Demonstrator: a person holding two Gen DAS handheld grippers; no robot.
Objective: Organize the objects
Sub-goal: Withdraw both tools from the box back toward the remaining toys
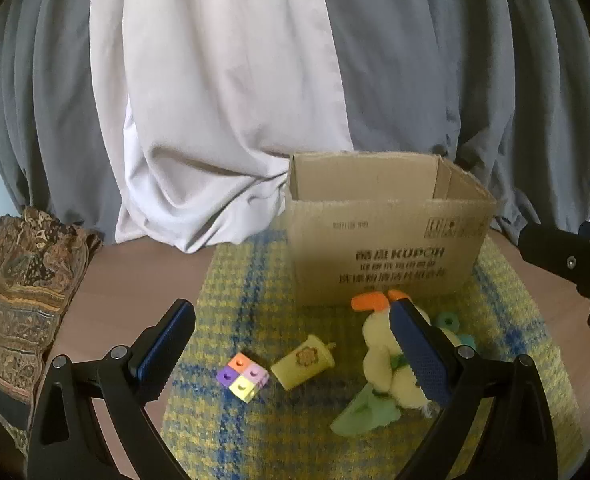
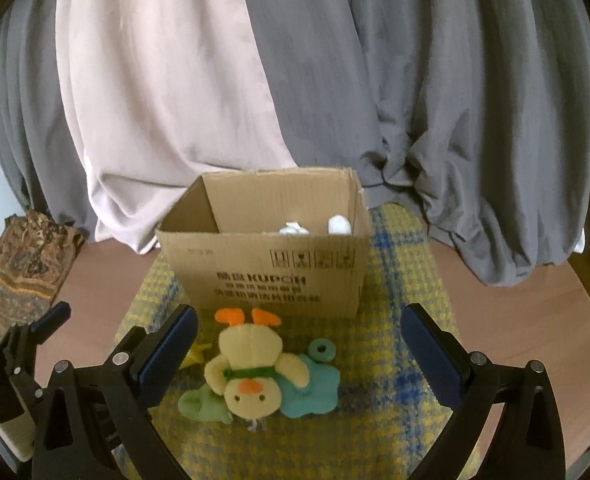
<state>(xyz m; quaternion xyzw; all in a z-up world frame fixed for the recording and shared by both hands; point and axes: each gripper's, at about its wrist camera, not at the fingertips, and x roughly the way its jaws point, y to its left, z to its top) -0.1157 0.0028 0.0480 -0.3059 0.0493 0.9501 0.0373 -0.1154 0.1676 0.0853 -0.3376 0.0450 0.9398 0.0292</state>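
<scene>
Left gripper [image 1: 295,344] spread wide, nothing held; block cube [image 1: 242,376] and yellow toy cup [image 1: 303,362] between fingers, untouched. Right gripper [image 2: 299,350] likewise wide, empty, straddling plush chick [image 2: 251,376]. All toys just in front of cardboard box [image 2: 271,276], on yellow-blue plaid mat [image 2: 407,380] over wooden table [image 2: 515,328]. Grey and pale curtains [image 2: 335,80] behind box; patterned cloth [image 1: 23,288] left of it.
</scene>
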